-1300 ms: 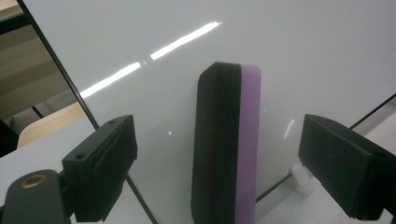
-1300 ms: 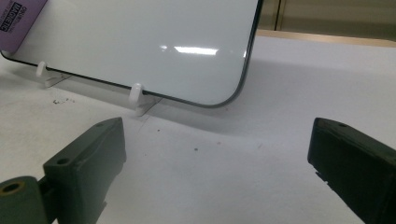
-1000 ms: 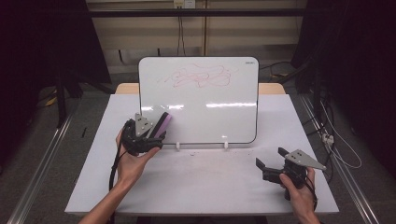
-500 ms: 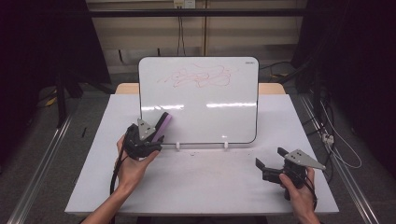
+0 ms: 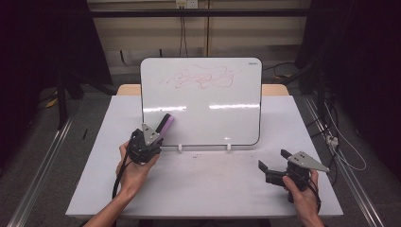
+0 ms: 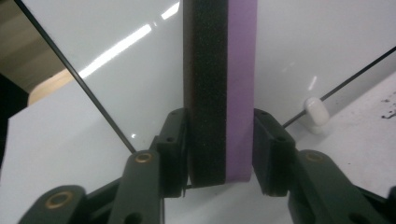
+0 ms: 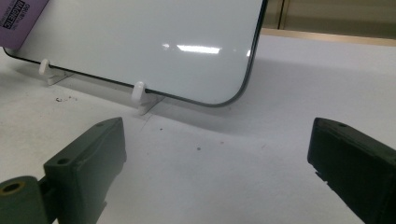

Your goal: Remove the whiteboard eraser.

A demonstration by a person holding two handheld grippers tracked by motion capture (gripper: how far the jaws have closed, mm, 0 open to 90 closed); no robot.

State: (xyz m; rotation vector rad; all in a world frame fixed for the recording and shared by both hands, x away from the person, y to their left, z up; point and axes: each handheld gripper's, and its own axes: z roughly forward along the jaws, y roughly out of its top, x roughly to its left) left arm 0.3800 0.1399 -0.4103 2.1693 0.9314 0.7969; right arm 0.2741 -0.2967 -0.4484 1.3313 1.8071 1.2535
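Observation:
A whiteboard point(image 5: 203, 101) stands upright on small white feet at the table's far middle, with red scribbles point(image 5: 201, 77) near its top. My left gripper point(image 5: 156, 135) is shut on a purple eraser point(image 5: 165, 126) with a black felt side, held close to the board's lower left corner. In the left gripper view the eraser point(image 6: 224, 88) stands between both jaws, in front of the whiteboard point(image 6: 303, 51). My right gripper point(image 5: 274, 165) rests open near the table's front right, nothing between its jaws. The right gripper view shows the whiteboard point(image 7: 154, 42) and a corner of the eraser point(image 7: 21, 18).
The white table point(image 5: 208, 184) ends close in front of both hands. Dark specks point(image 7: 63, 99) lie on it near the board's white feet point(image 7: 137, 92). Cables point(image 5: 340, 142) trail on the floor to the right, and metal rails point(image 5: 38, 161) run along the left.
My left gripper has moved with the eraser a little right and toward the board's lower left corner. The right gripper has stayed where it was.

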